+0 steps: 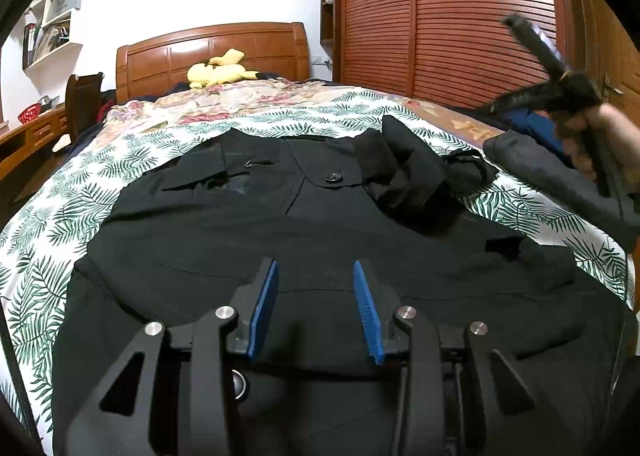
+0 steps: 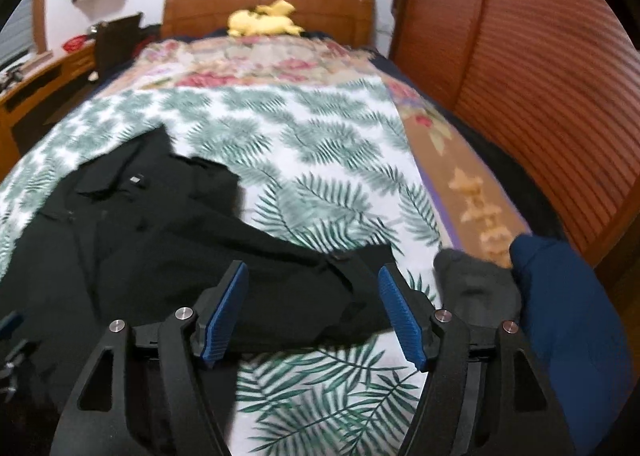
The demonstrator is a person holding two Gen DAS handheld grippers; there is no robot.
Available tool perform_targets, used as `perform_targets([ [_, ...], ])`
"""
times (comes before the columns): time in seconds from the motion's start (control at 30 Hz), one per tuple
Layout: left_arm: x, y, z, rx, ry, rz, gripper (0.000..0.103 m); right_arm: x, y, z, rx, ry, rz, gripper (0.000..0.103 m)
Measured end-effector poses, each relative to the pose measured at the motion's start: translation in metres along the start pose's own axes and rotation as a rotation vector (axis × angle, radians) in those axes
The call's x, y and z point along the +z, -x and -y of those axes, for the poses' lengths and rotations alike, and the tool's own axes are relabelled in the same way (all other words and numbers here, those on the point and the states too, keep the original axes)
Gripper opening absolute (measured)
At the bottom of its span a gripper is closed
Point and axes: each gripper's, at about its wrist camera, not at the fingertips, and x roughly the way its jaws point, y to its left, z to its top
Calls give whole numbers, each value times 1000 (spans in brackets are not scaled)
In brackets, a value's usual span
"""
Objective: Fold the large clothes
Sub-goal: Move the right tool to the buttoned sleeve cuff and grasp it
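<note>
The bed [image 1: 132,160] fills the room, its wooden headboard [image 1: 212,52] at the far end and a slatted wooden wardrobe [image 1: 460,16] along its right side. A leaf-print sheet [image 2: 320,144] covers the near half of the bed, with a flowered blanket [image 2: 260,64] beyond it. A black coat [image 1: 280,224] lies spread flat on the sheet toward the bed's near edge, one sleeve [image 1: 404,176] bunched in a heap near the collar. A dark blue garment [image 2: 560,296] sits at the bed's right edge. A yellow plush toy [image 1: 218,70] rests by the headboard. The left claw [image 1: 316,308] hangs over the coat's lower part, blue pads partly apart with nothing pinched. The right claw [image 2: 312,312] is spread wide above the coat's edge, gripping nothing.
</note>
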Motion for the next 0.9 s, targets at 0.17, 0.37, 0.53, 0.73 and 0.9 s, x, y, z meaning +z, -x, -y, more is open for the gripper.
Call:
perform_targets([
  [0.17,0,0,0,0,0,0,38,-16,-44,22,-35,-52,-76,70],
  [0.37,-1,-1,2,-2,-5,-2,38,-31,-80,39,-60,-95,-148,70],
  [0.53,-1,-1,2,-2,-6,-2,38,-43,-102,45,-69,-113,-203,70],
  [0.73,-1,-1,2,-2,-6,-3,38,-51,-113,47,-59,-143,-222,72],
  [0.9,-1,-1,2,-1,-7,-3,38,-52,-115,44,-67,-133,-223,73],
])
